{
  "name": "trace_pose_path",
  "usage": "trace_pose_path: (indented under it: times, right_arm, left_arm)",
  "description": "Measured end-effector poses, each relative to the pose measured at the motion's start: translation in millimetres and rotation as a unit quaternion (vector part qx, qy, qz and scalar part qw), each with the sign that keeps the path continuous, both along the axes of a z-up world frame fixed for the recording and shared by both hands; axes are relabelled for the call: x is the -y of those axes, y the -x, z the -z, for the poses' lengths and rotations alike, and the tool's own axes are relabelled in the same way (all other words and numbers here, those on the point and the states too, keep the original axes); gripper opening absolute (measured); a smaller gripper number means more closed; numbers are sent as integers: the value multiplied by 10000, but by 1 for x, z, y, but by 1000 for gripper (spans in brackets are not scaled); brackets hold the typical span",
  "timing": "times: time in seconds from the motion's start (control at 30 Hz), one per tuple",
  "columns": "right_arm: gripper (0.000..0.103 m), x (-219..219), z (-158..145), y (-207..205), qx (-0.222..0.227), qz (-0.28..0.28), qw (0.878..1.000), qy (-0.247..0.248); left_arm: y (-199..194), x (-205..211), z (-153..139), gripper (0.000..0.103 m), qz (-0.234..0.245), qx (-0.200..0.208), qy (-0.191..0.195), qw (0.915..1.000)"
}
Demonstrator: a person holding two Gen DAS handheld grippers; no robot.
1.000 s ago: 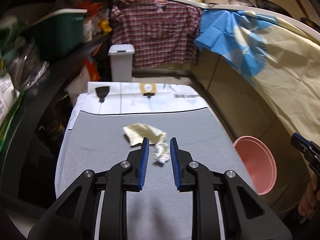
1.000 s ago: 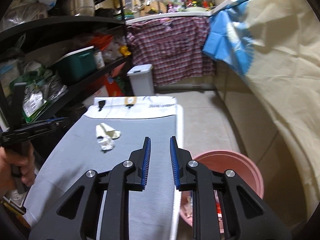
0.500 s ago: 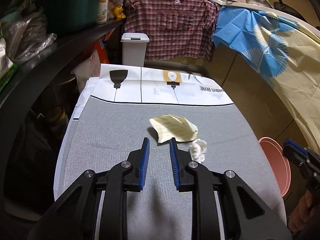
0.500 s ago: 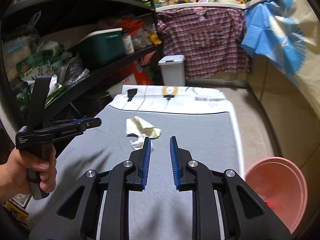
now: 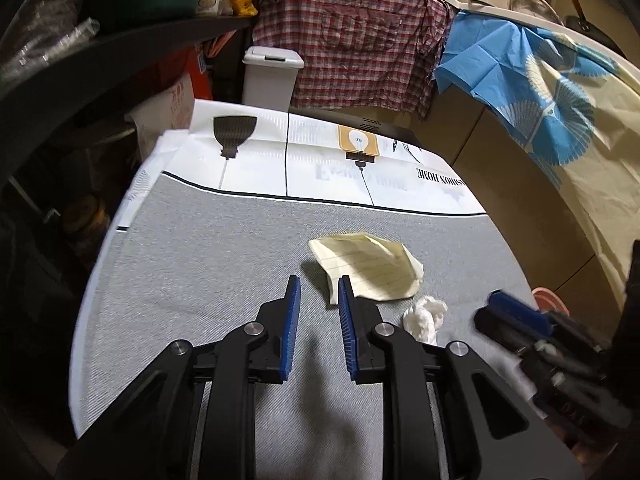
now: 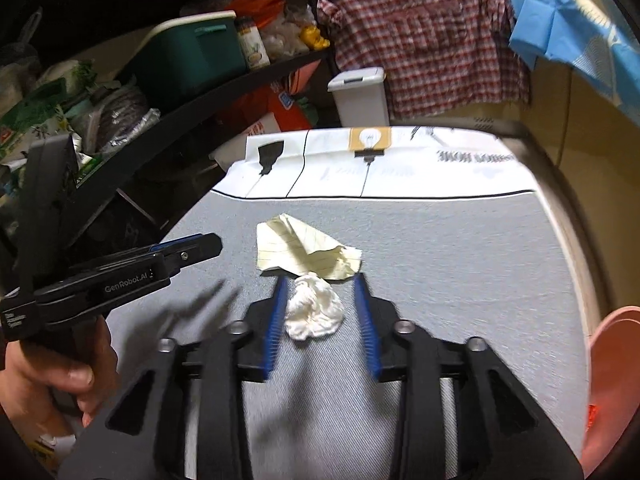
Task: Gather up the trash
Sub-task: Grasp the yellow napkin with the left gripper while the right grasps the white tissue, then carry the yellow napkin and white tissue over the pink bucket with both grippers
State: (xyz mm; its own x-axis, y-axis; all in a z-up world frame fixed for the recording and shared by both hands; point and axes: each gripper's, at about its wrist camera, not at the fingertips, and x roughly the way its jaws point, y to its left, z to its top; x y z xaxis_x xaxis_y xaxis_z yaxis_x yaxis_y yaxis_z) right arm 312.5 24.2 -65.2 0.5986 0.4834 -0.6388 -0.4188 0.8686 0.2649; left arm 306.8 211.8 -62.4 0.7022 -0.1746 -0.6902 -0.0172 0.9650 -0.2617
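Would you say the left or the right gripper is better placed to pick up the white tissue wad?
Right. The right gripper is open with the white tissue wad between its fingers; the left gripper points beside the yellow paper.

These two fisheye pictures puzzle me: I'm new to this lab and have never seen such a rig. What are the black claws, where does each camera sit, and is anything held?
There is no robot. A person holds a two-finger gripper in each hand, and a camera on each looks forward along its fingers.

In the left wrist view, the left gripper is open and empty above the grey table, just short of the yellow paper. A white wad lies beside it.

In the right wrist view, the right gripper is open with the white wad between its fingers, not yet squeezed. The other gripper shows at the left, and a pink bin stands at the right.

Nothing is held.
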Motion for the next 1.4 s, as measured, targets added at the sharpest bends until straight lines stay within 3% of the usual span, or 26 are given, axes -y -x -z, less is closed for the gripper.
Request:
trace_pose_path:
  times: [0.37, 0.57, 0.63, 0.7, 1.0, 1.4]
  right_arm:
    - [41, -15, 29, -23, -411, 2, 9990, 151]
    - [11, -15, 28, -22, -403, -29, 9991, 160]
    - [7, -13, 25, -20, -376, -5, 9992, 152]
    - [4, -10, 20, -20, -354, 13, 9993, 146]
    - [3, 18, -22, 1, -101, 88, 9998, 166]
    - [2, 69, -104, 45, 345, 218, 9991, 117]
  left_arm:
    - [-29, 4, 21, 19, -26, -301, 339, 9990]
    - [-36, 7, 31, 19, -8, -461, 354, 9983]
    - [-37, 8, 31, 8, 26, -509, 343, 9981]
    - [-35, 9, 30, 5, 44, -529, 287, 9982]
    - [-15, 15, 1, 3, 65, -404, -52, 9991]
    - [37, 32, -69, 3, 33, -28, -425, 9991]
